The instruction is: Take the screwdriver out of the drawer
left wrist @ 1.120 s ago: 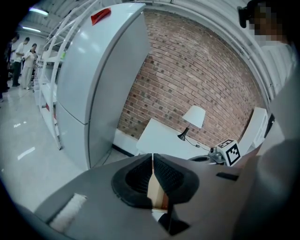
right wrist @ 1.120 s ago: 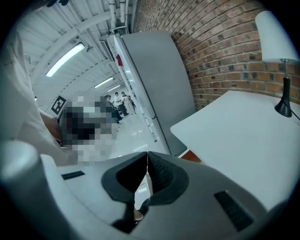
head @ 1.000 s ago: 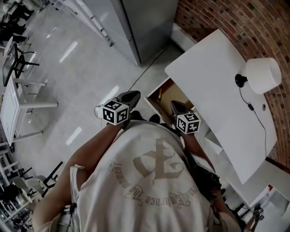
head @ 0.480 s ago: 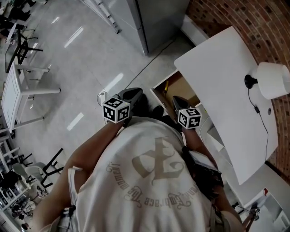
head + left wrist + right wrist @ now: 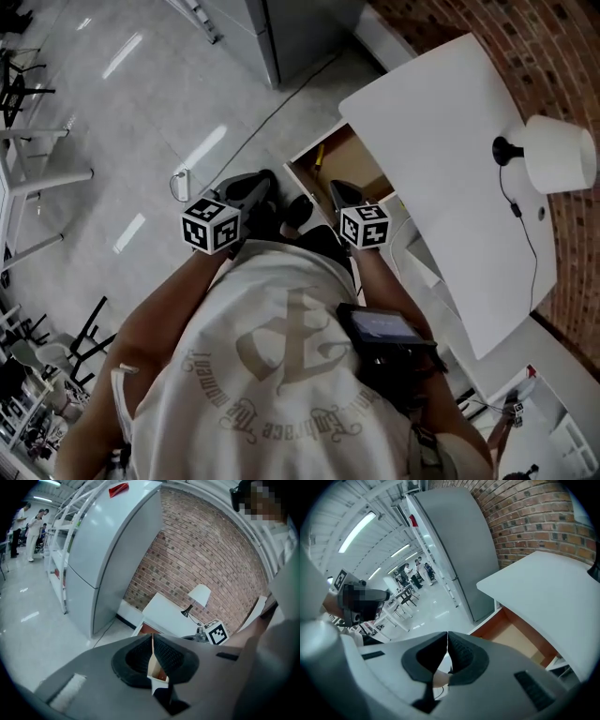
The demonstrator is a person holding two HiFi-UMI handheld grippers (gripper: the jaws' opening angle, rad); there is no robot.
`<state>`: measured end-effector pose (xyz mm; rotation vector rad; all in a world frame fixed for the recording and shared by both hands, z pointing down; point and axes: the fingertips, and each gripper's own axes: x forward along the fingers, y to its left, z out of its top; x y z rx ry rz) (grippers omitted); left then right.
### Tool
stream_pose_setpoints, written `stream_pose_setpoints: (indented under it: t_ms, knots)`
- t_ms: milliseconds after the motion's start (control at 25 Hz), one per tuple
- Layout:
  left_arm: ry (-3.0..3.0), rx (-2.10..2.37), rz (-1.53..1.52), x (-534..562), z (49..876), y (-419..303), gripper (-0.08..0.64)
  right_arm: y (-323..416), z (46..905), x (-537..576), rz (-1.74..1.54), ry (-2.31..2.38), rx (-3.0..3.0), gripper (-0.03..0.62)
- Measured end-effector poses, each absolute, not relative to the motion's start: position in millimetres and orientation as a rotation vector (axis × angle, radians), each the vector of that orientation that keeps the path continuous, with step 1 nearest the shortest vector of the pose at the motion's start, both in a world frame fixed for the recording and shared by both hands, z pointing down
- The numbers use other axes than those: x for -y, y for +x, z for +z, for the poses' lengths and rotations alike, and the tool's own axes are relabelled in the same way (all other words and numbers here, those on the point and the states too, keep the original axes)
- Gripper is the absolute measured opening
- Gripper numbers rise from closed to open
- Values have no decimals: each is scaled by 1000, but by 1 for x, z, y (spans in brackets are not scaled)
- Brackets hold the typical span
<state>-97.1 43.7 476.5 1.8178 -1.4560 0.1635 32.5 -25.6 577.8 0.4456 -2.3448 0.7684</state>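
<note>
2 claws: left claw (image 5: 152,639) and right claw (image 5: 447,637), both pressed together, nothing pinched. 1 open drawer (image 5: 354,172) under 1 desk (image 5: 441,122). 1 yellow screwdriver (image 5: 319,156) inside. 1 lamp (image 5: 560,153) on top.

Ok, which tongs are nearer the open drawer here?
Right. The right tongs hover just over the front edge of the open drawer. The left tongs hang off to its left, clear of it.
</note>
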Motion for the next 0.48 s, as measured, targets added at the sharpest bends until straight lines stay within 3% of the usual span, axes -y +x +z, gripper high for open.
stream_pose_setpoints:
  t_ms: [480]
  knots:
    - [1763, 1406, 156, -54, 506, -73, 15, 38, 612, 31, 809, 443, 2290, 6]
